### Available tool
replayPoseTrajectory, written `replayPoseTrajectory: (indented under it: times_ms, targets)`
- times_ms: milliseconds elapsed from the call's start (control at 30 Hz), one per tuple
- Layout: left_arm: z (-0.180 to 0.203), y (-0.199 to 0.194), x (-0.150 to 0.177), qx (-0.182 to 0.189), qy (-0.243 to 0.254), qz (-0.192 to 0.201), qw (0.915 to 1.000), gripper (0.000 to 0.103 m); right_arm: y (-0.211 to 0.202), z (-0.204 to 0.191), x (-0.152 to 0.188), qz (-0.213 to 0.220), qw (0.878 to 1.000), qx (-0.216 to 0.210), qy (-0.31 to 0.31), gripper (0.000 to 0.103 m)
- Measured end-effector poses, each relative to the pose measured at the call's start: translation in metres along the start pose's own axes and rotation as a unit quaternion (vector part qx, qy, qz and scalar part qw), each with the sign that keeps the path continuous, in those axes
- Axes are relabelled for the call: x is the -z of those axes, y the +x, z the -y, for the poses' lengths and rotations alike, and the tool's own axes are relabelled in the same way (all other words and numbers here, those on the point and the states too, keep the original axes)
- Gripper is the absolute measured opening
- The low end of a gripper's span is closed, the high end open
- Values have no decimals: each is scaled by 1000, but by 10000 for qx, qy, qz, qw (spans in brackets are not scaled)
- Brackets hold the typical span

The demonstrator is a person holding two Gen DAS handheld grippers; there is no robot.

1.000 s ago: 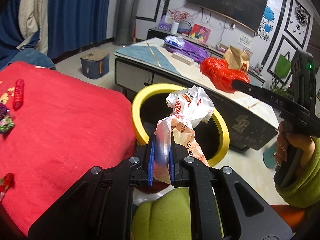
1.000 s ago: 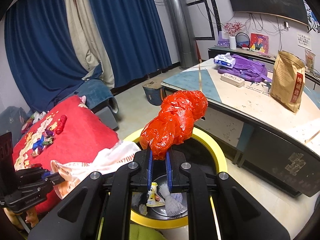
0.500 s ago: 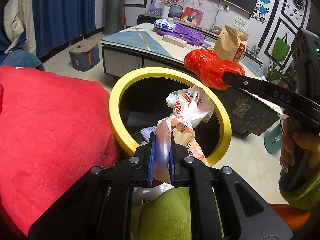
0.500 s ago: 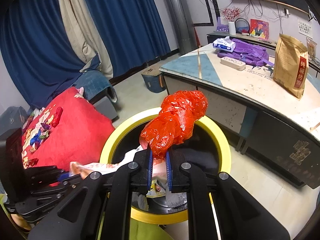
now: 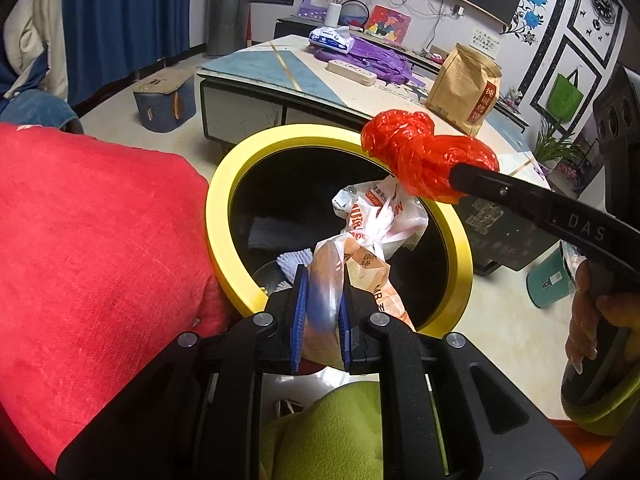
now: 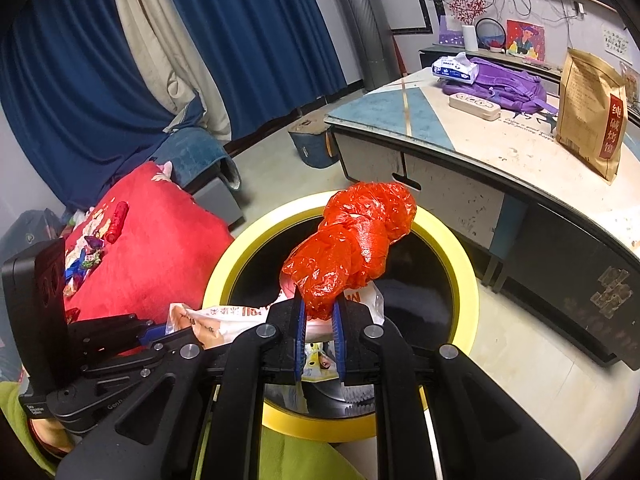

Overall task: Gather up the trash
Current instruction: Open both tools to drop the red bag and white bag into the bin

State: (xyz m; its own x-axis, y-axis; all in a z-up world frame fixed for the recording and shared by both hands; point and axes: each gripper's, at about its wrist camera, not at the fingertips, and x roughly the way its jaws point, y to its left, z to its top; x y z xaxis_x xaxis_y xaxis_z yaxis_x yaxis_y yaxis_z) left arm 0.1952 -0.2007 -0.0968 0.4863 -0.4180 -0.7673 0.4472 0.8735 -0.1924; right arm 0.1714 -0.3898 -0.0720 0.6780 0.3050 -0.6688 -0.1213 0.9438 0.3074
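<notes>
The left gripper (image 5: 320, 316) has its blue pads nearly closed, and between them it pinches the twisted neck of a white and orange plastic bag (image 5: 376, 224) with printed letters; the bag stands up from the pads and hangs over the open mouth of a round bin with a yellow rim (image 5: 216, 216) and a black inside. The right gripper (image 6: 319, 322) is also almost closed, and it clamps the lower end of a crumpled red plastic bag (image 6: 352, 248), which sticks out forward above the same yellow-rimmed bin (image 6: 464, 280). In the left wrist view the red bag (image 5: 424, 160) is seen from the side at the tip of the right gripper's long black finger, above the far right part of the rim and higher than the white bag. In the right wrist view the white bag (image 6: 224, 318) lies across from the left gripper (image 6: 156, 332) toward the bin opening, just below the red bag. At the bottom of the bin some white scraps and a small packet (image 6: 318, 364) are visible. A red cushion (image 5: 92, 248) touches the left side of the bin, and behind the bin there is a low table (image 6: 460, 136) with a brown paper bag (image 6: 592, 112) standing on it
</notes>
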Motion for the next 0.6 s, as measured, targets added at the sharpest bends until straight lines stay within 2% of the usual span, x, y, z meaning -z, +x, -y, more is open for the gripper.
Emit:
replayPoseTrajectory:
  times_ms: [133,200,300,433,500,600]
  targets:
    - [2,0,2,46,-18,-10,10000,10,0,1,-1,-1,10000,43,25,12]
    - [2,1,2,59,-28,-5,10000,18,-1,2,0,-4,10000,49,40,14]
    - [-1,1,1,67,-58,-10,10000,23,-1,3,1,-1,9999,79,71,18]
    - [-3,-3,2,78,-132,24,9999,32,-3,7,0,49,9998,151,133,34]
    - [-4,-5,3,54,-180,58,9998,43,-4,8,0,72,9997,166,147,36]
    - [-8,-10,3,54,-289,121,9995,54,-6,10,0,109,9996,208,180,43]
